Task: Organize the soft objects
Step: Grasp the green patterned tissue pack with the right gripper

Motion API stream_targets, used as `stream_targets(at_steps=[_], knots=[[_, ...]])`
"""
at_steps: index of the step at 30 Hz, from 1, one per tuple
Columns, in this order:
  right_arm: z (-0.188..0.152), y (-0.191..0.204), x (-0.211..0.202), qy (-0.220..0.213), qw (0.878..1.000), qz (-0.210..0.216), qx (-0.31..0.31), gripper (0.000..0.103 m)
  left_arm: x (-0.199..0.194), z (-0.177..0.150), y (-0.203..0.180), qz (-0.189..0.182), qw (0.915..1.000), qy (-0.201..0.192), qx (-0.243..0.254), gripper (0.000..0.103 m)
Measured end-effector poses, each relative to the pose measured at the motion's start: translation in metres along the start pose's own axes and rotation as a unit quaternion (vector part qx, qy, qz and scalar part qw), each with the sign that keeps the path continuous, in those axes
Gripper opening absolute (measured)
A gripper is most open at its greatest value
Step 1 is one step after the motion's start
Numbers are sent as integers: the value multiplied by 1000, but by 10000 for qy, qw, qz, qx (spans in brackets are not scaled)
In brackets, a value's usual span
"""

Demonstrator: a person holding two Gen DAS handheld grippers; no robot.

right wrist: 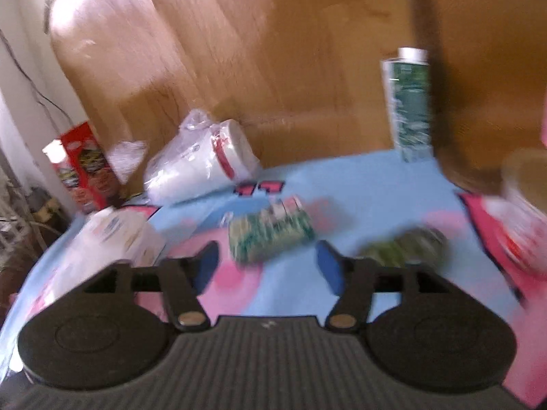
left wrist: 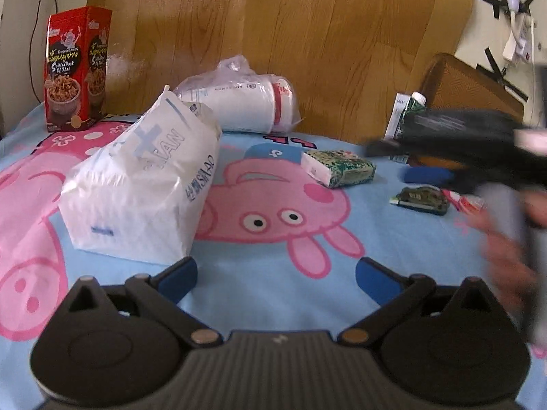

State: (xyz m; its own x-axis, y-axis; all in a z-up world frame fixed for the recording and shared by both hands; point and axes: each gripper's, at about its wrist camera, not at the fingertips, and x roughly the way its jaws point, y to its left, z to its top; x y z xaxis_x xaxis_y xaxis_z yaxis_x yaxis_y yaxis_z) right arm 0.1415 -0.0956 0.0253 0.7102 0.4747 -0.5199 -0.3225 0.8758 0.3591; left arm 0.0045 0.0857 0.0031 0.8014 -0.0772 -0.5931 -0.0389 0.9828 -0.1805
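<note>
A large white tissue pack [left wrist: 143, 198] lies on the cartoon pig bedsheet [left wrist: 273, 294], just ahead and left of my left gripper [left wrist: 277, 273], which is open and empty. A small green tissue pack [left wrist: 338, 167] rests further off at the centre right. In the right wrist view that green pack [right wrist: 270, 235] sits just beyond my right gripper [right wrist: 266, 266], whose blue pads are spread with nothing between them. The white pack [right wrist: 116, 239] shows at the left there. That view is blurred.
A clear bag of white paper cups [left wrist: 246, 102] lies against the wooden headboard [left wrist: 307, 34]. A red snack box [left wrist: 77, 68] stands at the far left and a green carton [left wrist: 410, 112] at the right. A small green packet [left wrist: 420, 200] lies near a person's blurred hand [left wrist: 506, 239].
</note>
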Motion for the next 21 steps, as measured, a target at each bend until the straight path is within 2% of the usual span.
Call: stream_targets(at_steps=[3,5,6,8,11,15,18,20,21], knots=[[10,10,42,246,9995,-132,-124,87,1,1,6,-108,9999,-39,-114,103],[9,11,63,514,9970,-415,-402,81,1,2,8,-153,9997,-52,-163,103],[6,16,63,416,9956,-470,-693,78,1,2,9,-172,9997,-61,-185,103],[2,15,57,473,9955,-297,-762,70,0,2,11,-217,9994,-79,-240,103],[-10,11,32,470,9955,-140,-813,68,-2,3,16,-298,9988,-124,-362,103],[-42,-4,-31,495,9933,-25,-1046,67,-3,3,20,-342,9982,-145,-460,103],[-72,-14,-83,636,9897,387,-1221,69,-2,2,16,-374,9986,-102,-346,103],[-101,-27,-125,635,9874,541,-1345,74,-2,2,13,-601,9980,-30,-194,103],[-113,-31,-141,550,9873,486,-1409,77,-2,1,10,-777,9969,18,-92,102]])
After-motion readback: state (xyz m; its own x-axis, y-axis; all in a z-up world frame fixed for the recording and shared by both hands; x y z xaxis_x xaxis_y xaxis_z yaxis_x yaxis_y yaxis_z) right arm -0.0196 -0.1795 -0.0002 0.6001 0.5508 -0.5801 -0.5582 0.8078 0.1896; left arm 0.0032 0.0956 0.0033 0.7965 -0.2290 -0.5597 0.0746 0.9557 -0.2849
